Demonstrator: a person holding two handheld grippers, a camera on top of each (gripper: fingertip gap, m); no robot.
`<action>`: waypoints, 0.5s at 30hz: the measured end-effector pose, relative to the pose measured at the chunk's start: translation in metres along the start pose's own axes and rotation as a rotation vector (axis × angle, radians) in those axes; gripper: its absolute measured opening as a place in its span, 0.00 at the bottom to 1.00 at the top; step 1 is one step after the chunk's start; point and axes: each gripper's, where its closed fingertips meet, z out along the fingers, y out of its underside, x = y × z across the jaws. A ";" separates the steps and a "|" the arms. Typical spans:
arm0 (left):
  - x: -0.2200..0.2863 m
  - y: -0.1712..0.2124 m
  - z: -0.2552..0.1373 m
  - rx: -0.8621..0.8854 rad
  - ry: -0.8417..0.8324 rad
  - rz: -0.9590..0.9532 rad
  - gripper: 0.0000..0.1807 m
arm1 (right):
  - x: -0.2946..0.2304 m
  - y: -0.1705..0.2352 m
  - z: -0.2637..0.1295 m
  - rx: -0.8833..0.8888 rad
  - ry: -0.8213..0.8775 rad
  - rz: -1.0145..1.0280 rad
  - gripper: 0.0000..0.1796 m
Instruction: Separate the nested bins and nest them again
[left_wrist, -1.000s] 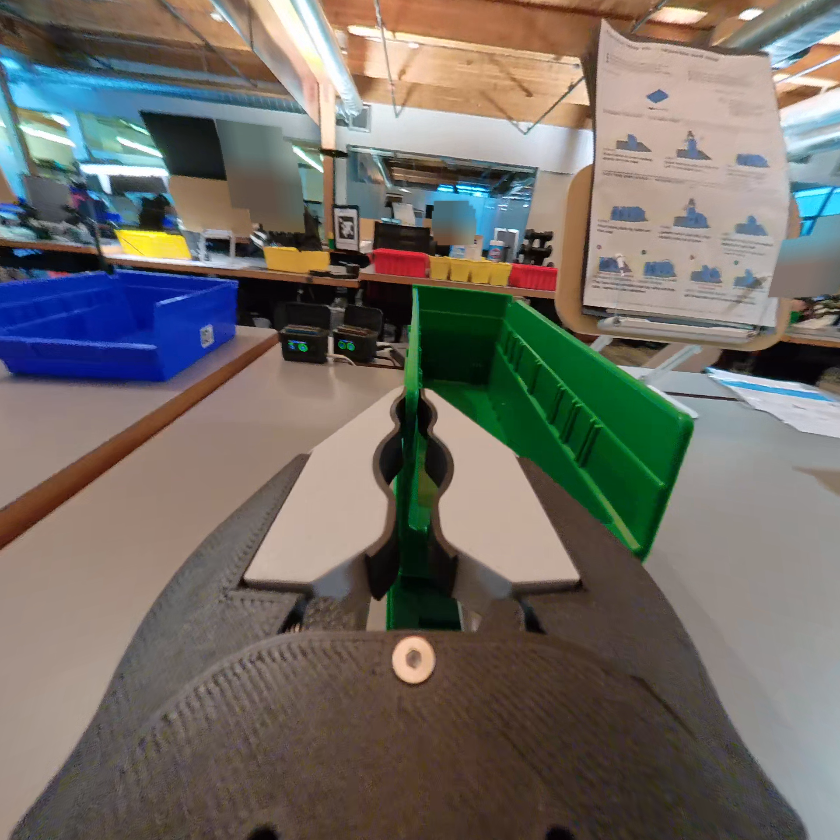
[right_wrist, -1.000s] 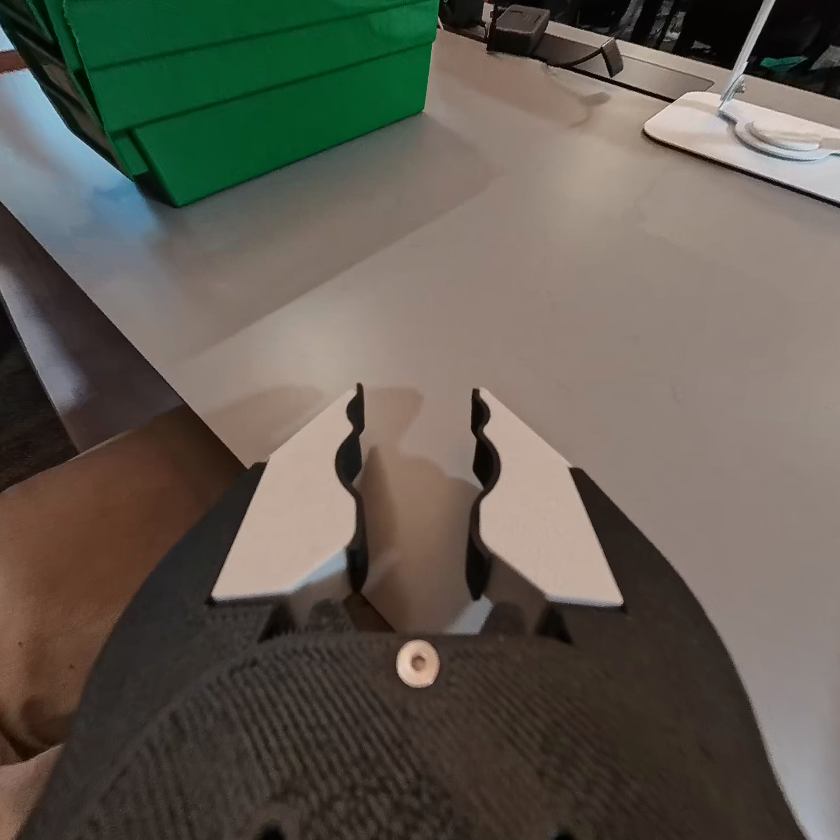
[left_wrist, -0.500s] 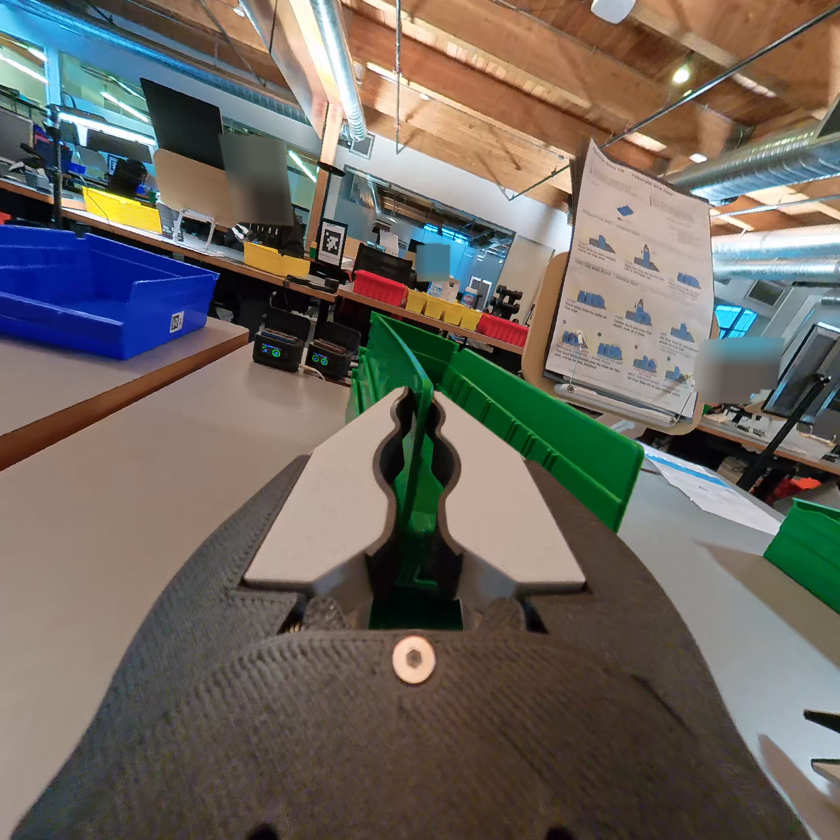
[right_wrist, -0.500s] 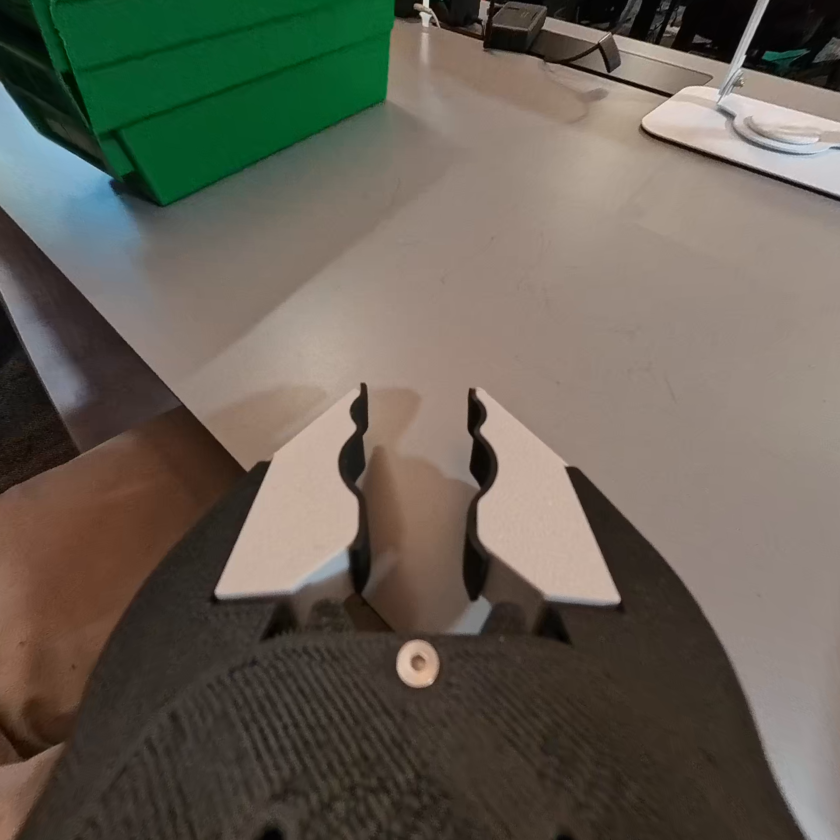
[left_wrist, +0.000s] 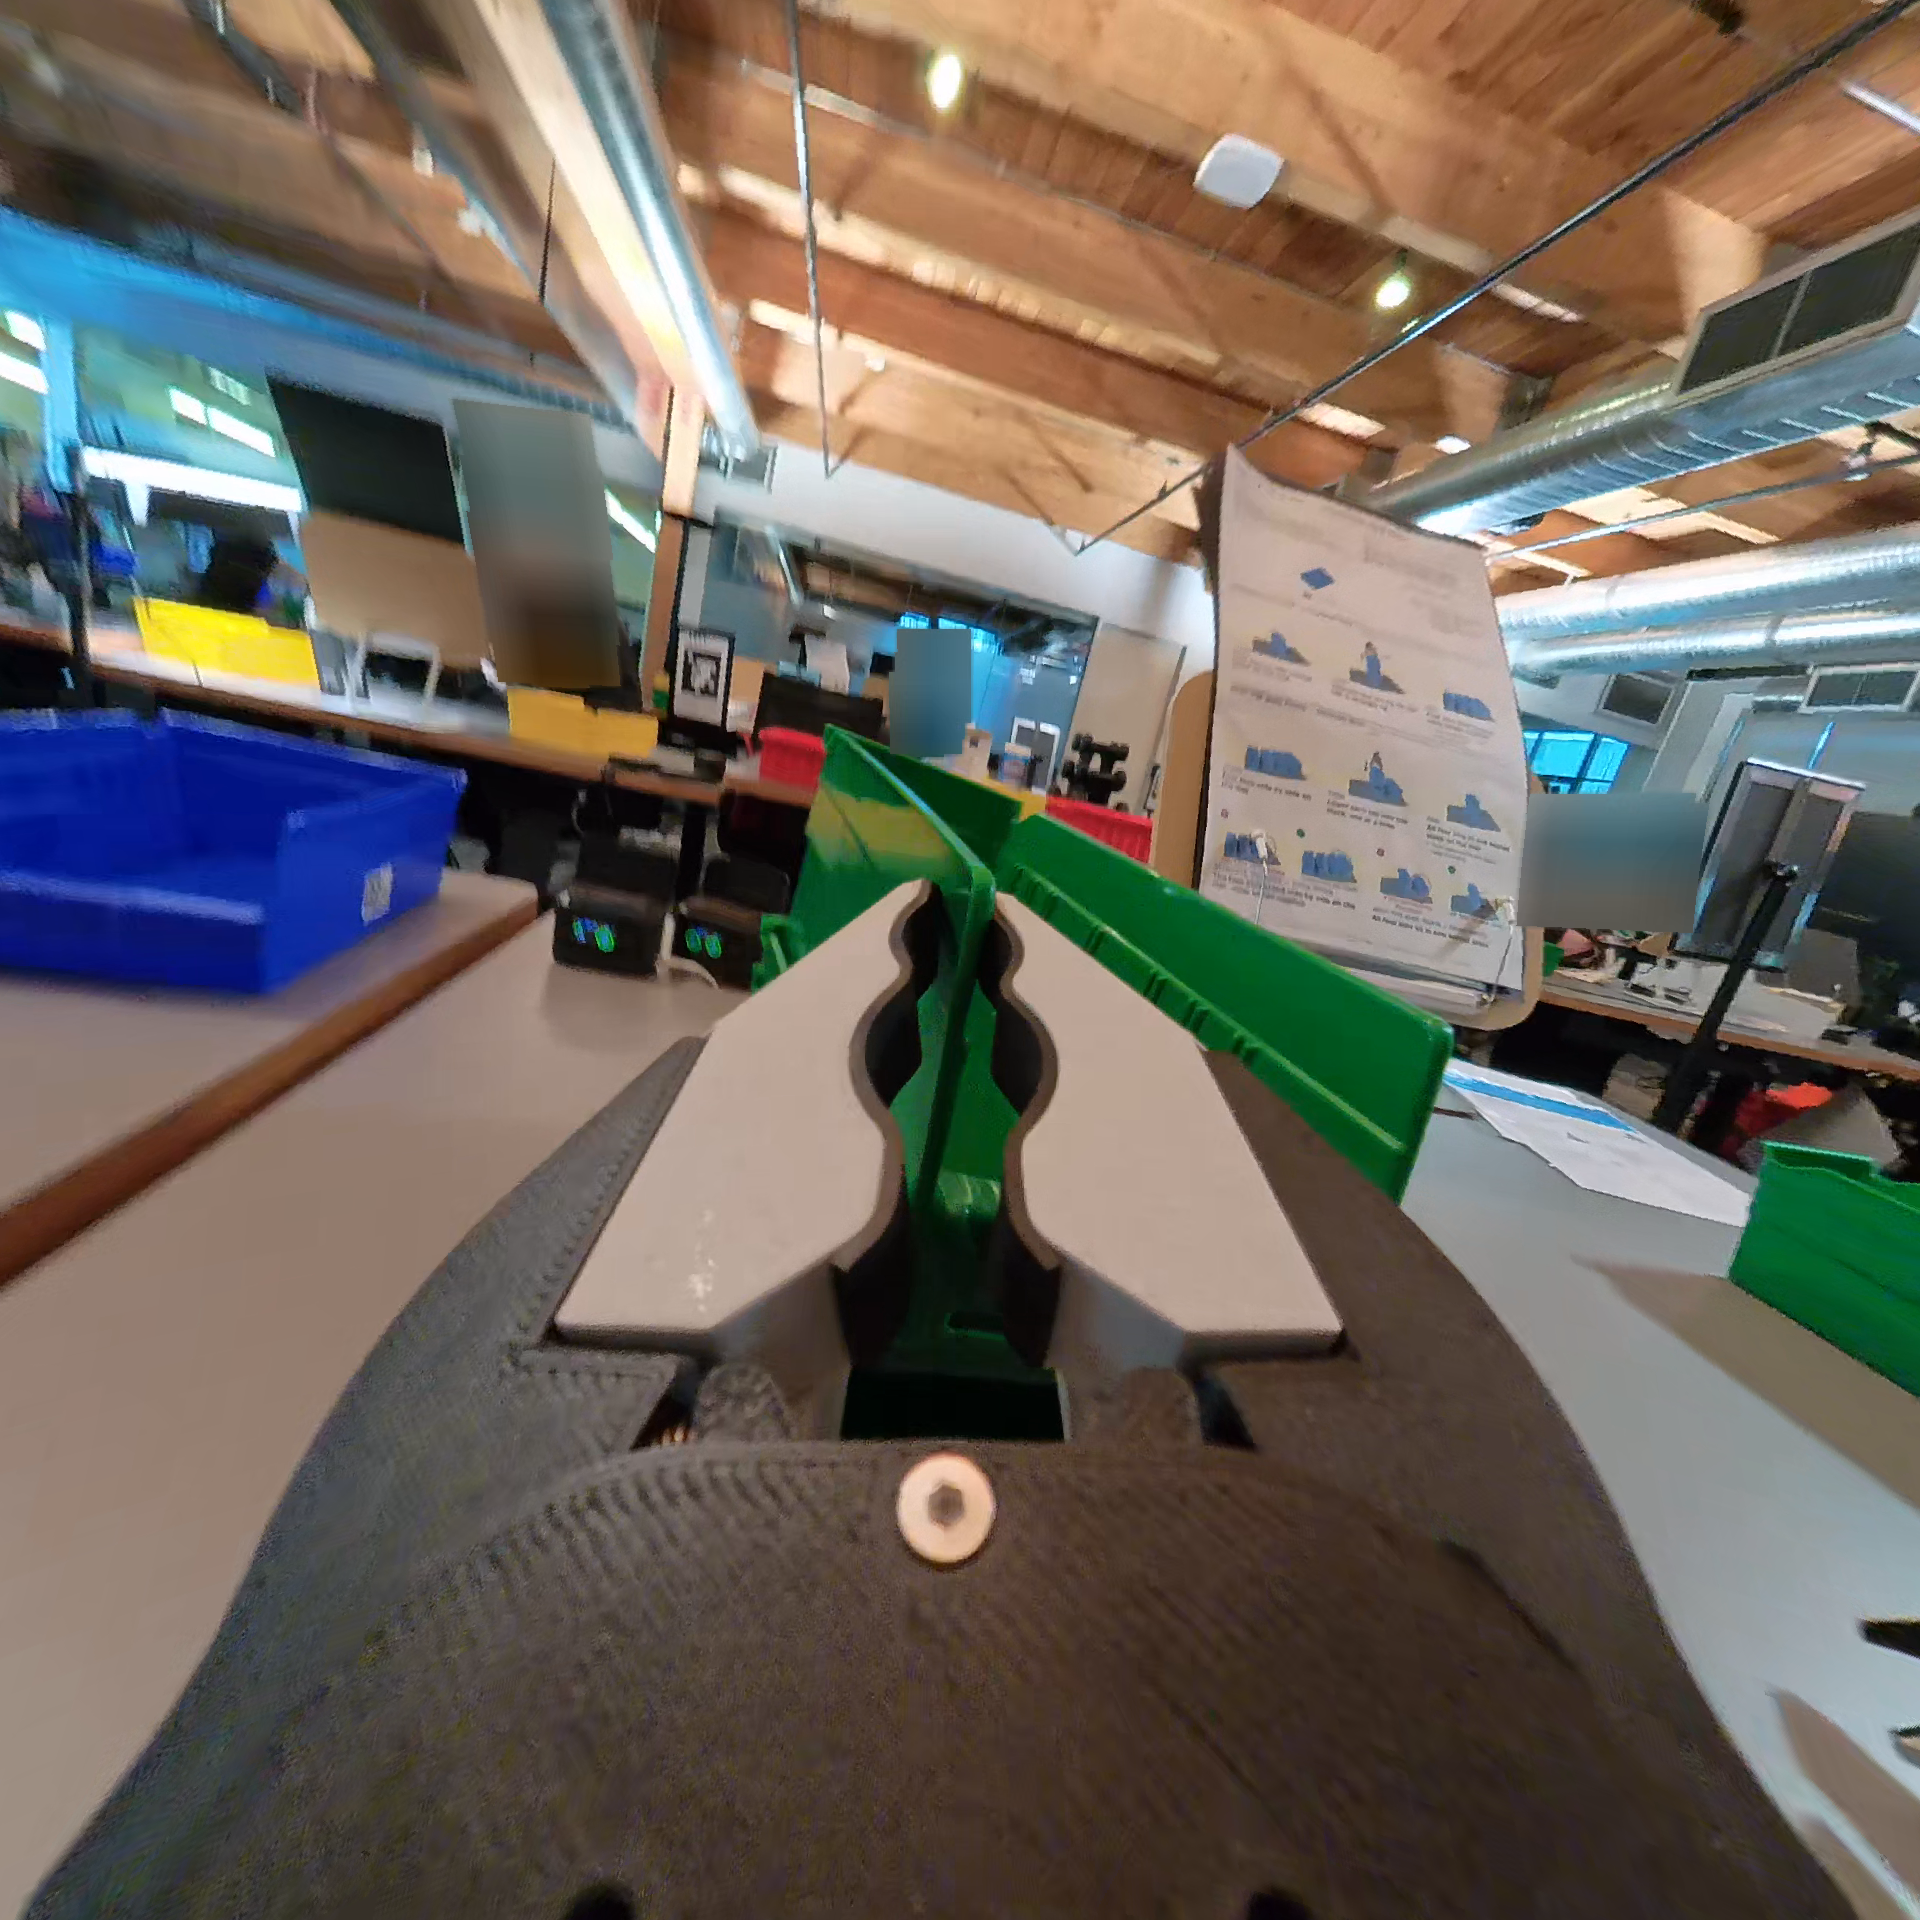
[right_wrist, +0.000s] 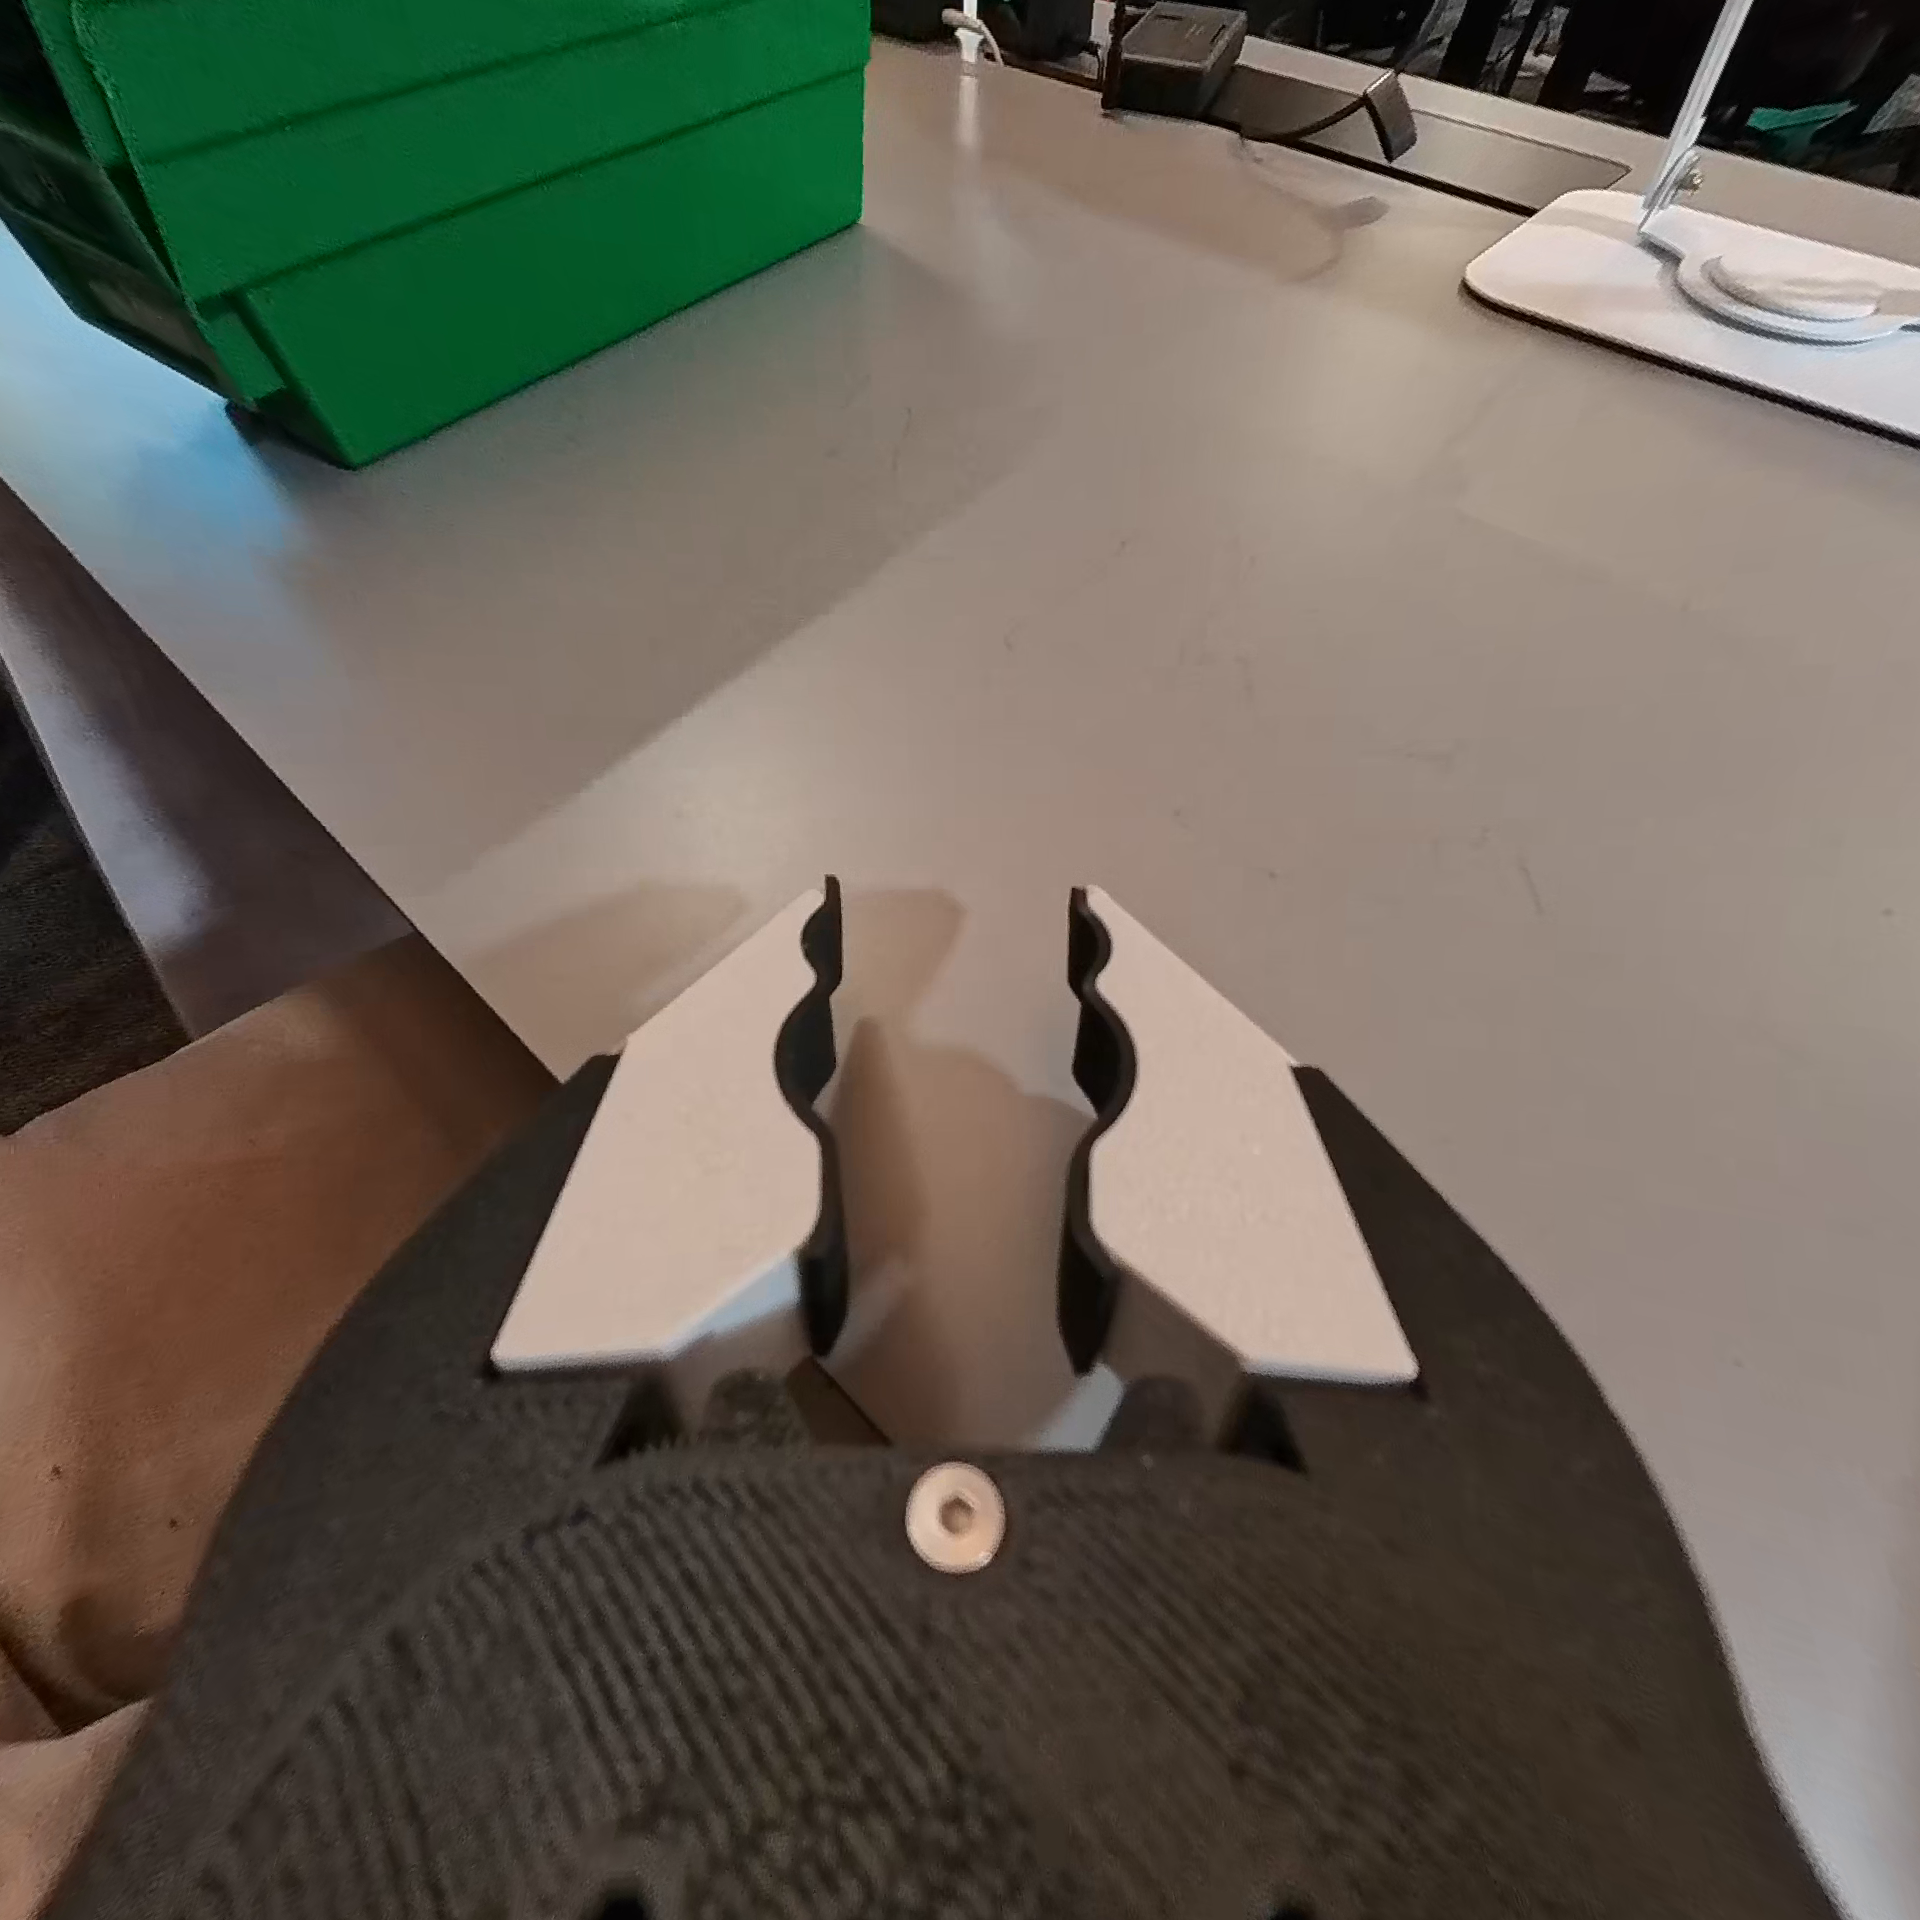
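Note:
My left gripper (left_wrist: 961, 894) is shut on the thin side wall of a green bin (left_wrist: 1226, 977) and holds it tilted, off the grey table (left_wrist: 312, 1299). The bin's far wall runs away to the right. Another green bin (left_wrist: 1829, 1247) sits on the table at the right edge. In the right wrist view a stack of nested green bins (right_wrist: 468, 208) stands at the far left of the table. My right gripper (right_wrist: 956, 894) is open and empty, low over the table's near edge, well short of the stack.
A blue bin (left_wrist: 208, 852) sits on the neighbouring table at left. An instruction sheet on a stand (left_wrist: 1361, 779) rises behind the held bin, with papers (left_wrist: 1590, 1143) beside it. A white stand base (right_wrist: 1683, 281) lies far right. A tan sleeve (right_wrist: 208, 1195) is at lower left.
My left gripper has tipped upward with the green bin still in it, so more ceiling shows and a second green bin has come into view at right. The right gripper has barely moved.

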 end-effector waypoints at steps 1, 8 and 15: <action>0.001 -0.010 -0.001 0.026 0.008 0.028 0.01 | 0.000 0.000 0.000 0.001 0.000 0.001 0.24; 0.038 -0.052 -0.009 0.105 0.066 0.012 0.00 | -0.009 -0.024 -0.008 0.112 -0.015 -0.010 0.25; 0.124 -0.017 -0.014 0.004 0.156 0.031 0.00 | -0.079 -0.109 -0.066 0.529 -0.252 0.149 0.39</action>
